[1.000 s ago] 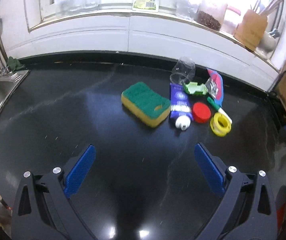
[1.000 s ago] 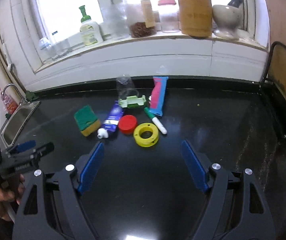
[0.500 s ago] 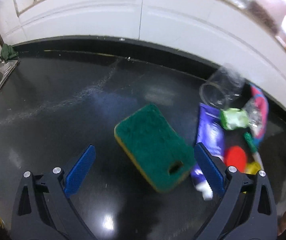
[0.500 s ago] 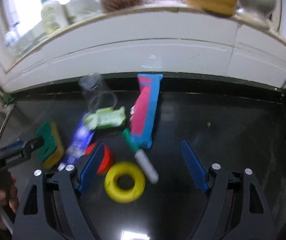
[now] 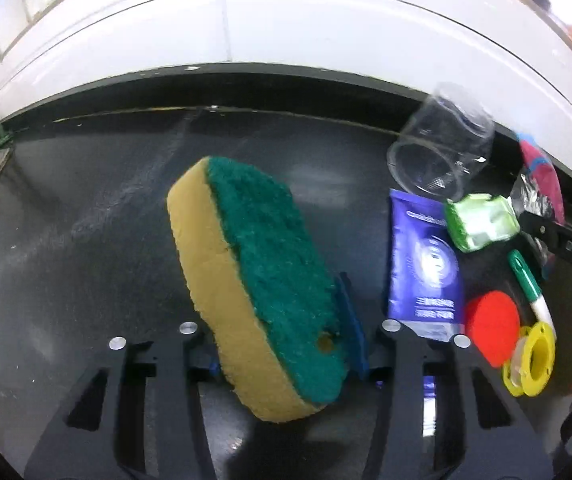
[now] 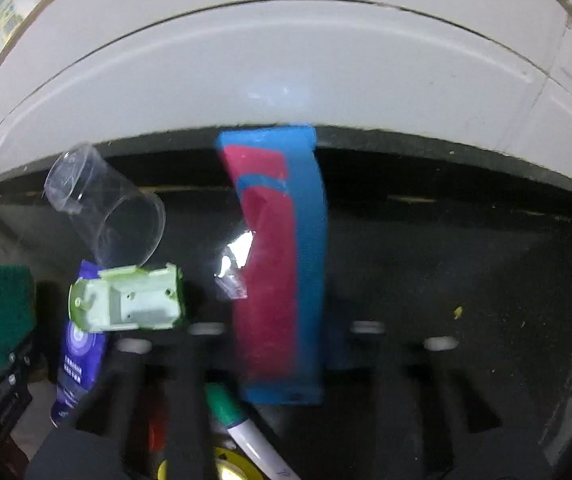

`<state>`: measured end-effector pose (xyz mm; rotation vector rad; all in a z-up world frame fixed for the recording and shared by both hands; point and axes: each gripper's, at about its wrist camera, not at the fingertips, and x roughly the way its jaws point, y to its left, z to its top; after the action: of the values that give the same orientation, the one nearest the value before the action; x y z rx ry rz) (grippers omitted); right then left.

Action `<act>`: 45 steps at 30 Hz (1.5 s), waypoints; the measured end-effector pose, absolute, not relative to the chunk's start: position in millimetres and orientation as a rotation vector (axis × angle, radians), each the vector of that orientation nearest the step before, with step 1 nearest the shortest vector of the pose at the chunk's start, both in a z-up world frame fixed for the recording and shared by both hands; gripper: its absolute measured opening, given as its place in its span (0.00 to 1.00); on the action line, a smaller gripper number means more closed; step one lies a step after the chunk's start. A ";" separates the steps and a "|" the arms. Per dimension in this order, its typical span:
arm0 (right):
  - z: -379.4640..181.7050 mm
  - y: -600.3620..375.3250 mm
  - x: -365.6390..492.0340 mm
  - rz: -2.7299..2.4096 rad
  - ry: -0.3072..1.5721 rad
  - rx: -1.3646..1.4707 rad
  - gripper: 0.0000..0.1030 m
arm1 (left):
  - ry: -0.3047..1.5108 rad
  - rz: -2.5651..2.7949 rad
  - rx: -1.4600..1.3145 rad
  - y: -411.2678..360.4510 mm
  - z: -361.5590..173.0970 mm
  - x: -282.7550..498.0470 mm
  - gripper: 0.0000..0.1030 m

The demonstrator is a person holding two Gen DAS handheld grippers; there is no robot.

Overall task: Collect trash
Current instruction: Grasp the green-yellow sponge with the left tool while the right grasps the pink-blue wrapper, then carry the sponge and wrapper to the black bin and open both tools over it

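Foam sponge sits pinched between my left gripper fingers, tilted above the worktop; it feels soft and light, so I squeeze mid-body. My right gripper seems closed on the thin, floppy wrapper, blurred

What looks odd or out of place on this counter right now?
The clear plastic cup lies tipped on its side by the wall, its open mouth toward the purple tube. A crushed green carton rests on that tube. The sponge has a small hole near one end.
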<state>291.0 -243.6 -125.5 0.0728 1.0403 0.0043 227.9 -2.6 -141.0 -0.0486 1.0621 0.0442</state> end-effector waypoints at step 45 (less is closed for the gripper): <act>-78.6 251.5 -49.7 1.071 0.936 -0.287 0.04 | 0.877 0.530 -0.221 353.0 -83.8 -173.8 0.32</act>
<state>-49.7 251.5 -78.6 -0.2866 0.9357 1.0705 -173.8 353.0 -83.8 -0.2206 0.8774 0.5298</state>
